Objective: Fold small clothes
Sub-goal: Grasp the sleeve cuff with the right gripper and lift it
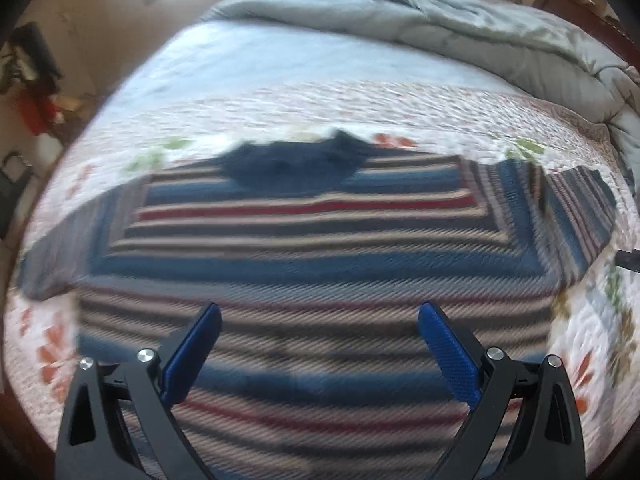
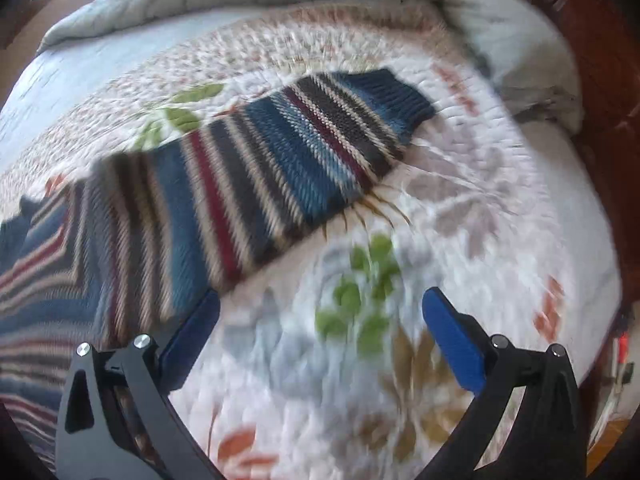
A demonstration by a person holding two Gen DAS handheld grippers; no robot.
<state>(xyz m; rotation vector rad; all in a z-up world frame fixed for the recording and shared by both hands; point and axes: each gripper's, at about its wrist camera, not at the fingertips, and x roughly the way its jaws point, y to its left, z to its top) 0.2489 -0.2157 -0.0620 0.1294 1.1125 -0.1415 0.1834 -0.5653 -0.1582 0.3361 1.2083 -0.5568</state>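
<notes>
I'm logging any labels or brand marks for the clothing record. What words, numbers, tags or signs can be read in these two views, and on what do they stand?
None can be read.
Striped knit sweater in blue, red, black and cream: no tag, label or print shows.
Floral quilted bedspread: only leaf and flower patterns, blurred.
Black left gripper with blue pads and right gripper: no markings visible.

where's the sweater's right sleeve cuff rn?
In the right wrist view, the cuff lies upper centre on the floral quilt, at the sleeve's far end, near the grey comforter.
</notes>
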